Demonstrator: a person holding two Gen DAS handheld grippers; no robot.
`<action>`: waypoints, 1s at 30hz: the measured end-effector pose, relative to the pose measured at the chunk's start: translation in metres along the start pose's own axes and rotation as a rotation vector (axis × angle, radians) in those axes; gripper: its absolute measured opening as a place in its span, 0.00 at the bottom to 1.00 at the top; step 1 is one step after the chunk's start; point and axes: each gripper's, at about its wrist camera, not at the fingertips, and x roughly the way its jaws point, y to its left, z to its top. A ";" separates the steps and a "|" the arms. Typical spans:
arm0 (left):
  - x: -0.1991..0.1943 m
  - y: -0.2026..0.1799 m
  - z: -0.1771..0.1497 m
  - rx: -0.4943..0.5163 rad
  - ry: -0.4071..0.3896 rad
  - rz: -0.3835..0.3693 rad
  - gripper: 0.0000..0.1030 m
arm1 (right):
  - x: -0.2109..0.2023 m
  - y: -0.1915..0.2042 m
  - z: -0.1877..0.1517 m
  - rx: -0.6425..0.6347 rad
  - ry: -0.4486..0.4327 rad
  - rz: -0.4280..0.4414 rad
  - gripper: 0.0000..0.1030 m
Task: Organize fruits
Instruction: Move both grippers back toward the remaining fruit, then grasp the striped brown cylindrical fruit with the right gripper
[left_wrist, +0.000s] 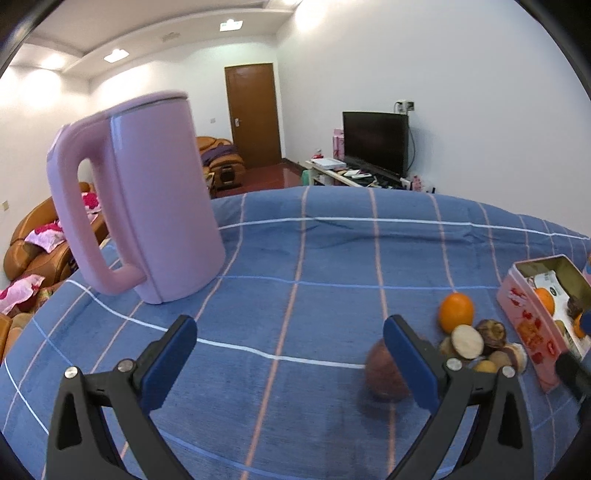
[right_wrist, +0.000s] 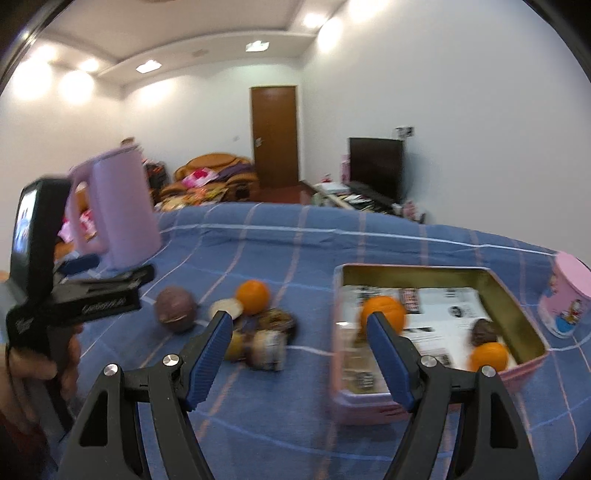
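A pink tin box (right_wrist: 517, 373) stands on the blue checked cloth and holds two oranges (right_wrist: 384, 312) and a dark brown fruit (right_wrist: 485, 330). It shows in the left wrist view (left_wrist: 528, 332) at far right. Left of it lie a loose orange (right_wrist: 253, 297) (left_wrist: 456, 312), a round brown fruit (right_wrist: 175, 304) (left_wrist: 384, 373) and a pile of small brown and tan fruits (right_wrist: 266, 339) (left_wrist: 480, 345). My left gripper (left_wrist: 290, 362) is open and empty, the brown fruit just behind its right finger. My right gripper (right_wrist: 299, 350) is open and empty, above the cloth between pile and box.
A pink kettle (left_wrist: 147, 218) (right_wrist: 118, 218) stands at the table's back left. A pink cup (right_wrist: 567, 299) stands right of the box. The left gripper's body (right_wrist: 55, 295) shows at the left of the right wrist view. Sofas, a door and a TV lie beyond the table.
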 end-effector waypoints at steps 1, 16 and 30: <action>0.001 0.002 0.000 -0.006 0.002 0.001 1.00 | 0.002 0.004 0.000 -0.007 0.010 0.005 0.70; -0.001 0.015 0.002 -0.049 0.002 0.048 1.00 | 0.053 0.019 0.003 0.029 0.223 -0.028 0.40; 0.001 0.020 0.002 -0.079 0.009 0.040 1.00 | 0.070 0.015 0.011 0.032 0.248 -0.069 0.41</action>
